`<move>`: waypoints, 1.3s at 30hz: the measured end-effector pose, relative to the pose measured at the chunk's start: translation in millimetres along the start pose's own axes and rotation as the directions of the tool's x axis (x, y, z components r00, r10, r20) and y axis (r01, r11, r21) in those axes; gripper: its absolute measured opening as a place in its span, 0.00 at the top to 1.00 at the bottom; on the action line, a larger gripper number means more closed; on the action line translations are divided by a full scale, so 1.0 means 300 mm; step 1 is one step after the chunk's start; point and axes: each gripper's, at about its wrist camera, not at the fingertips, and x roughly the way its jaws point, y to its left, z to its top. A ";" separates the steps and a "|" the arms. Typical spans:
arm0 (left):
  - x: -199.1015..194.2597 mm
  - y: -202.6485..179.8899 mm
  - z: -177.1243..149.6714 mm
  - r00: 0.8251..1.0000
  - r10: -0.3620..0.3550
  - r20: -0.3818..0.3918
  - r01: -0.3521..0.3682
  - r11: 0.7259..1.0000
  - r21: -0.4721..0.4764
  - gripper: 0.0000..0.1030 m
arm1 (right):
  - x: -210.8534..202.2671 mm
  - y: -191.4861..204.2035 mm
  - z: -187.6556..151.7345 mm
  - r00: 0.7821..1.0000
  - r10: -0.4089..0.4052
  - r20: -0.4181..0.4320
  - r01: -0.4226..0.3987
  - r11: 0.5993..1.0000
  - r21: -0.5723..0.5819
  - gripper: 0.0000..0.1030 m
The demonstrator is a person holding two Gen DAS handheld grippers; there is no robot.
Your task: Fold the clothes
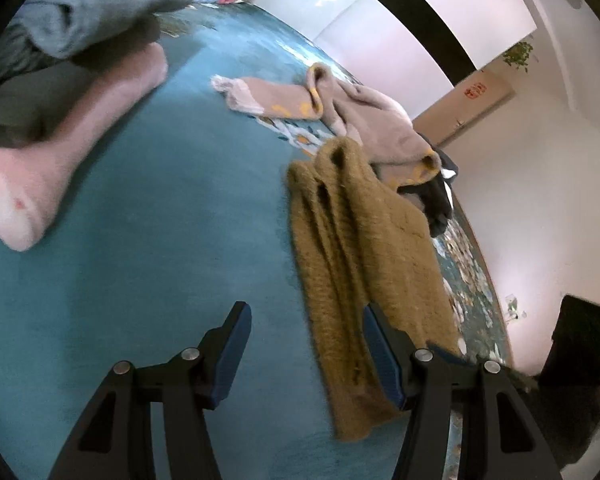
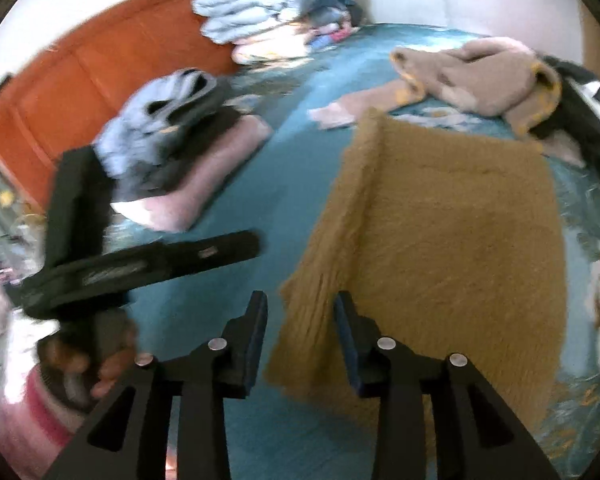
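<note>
A fuzzy mustard-brown sweater (image 1: 356,248) lies on the teal bedspread (image 1: 160,200); in the right wrist view (image 2: 452,240) it is partly folded with a raised crease on its left side. My left gripper (image 1: 306,316) is open above the bedspread, its right finger over the sweater's edge. My right gripper (image 2: 302,308) is open at the sweater's near left corner, the cloth edge between its fingers. The left gripper body (image 2: 140,264) shows in the right wrist view, held in a hand.
A folded stack of pink, dark and grey-blue clothes (image 2: 172,148) sits at the left. A beige sweater with yellow trim (image 2: 472,68) and a dark garment (image 2: 580,120) lie beyond. Folded blankets (image 2: 268,8) rest against the orange headboard (image 2: 80,72).
</note>
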 end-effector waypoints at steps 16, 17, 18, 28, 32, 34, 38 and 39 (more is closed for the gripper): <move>0.091 -0.333 0.005 0.998 0.047 0.041 -0.058 0.940 0.335 0.29 | -0.297 -0.355 -0.184 0.966 -0.087 0.243 -0.020 0.914 0.405 0.62; 0.102 -0.317 -0.004 0.997 0.069 0.034 -0.076 0.943 0.325 0.29 | -0.297 -0.360 -0.191 0.966 -0.094 0.240 -0.012 0.913 0.407 0.62; 0.113 -0.301 -0.012 0.996 0.091 0.027 -0.095 0.944 0.315 0.29 | -0.294 -0.368 -0.195 0.966 -0.100 0.237 -0.006 0.912 0.411 0.62; 0.134 -0.123 -0.052 0.996 -0.006 -0.094 0.014 0.996 0.086 0.64 | -0.296 -0.480 -0.310 0.968 -0.115 0.221 -0.017 0.855 0.518 0.57; 0.122 -0.133 -0.063 0.994 -0.046 -0.096 0.053 0.997 0.064 0.79 | -0.308 -0.492 -0.332 0.968 -0.121 0.220 -0.017 0.843 0.538 0.57; 0.103 -0.145 -0.063 0.992 -0.081 -0.094 0.087 0.994 0.061 0.81 | -0.317 -0.496 -0.338 0.967 -0.123 0.223 -0.017 0.842 0.540 0.57; 0.099 -0.136 -0.072 0.989 -0.096 -0.111 0.103 0.993 0.056 0.82 | -0.321 -0.500 -0.346 0.965 -0.122 0.231 -0.026 0.834 0.551 0.57; 0.104 -0.129 -0.077 0.989 -0.087 -0.118 0.094 0.994 0.056 0.82 | -0.318 -0.501 -0.347 0.965 -0.121 0.231 -0.028 0.831 0.555 0.57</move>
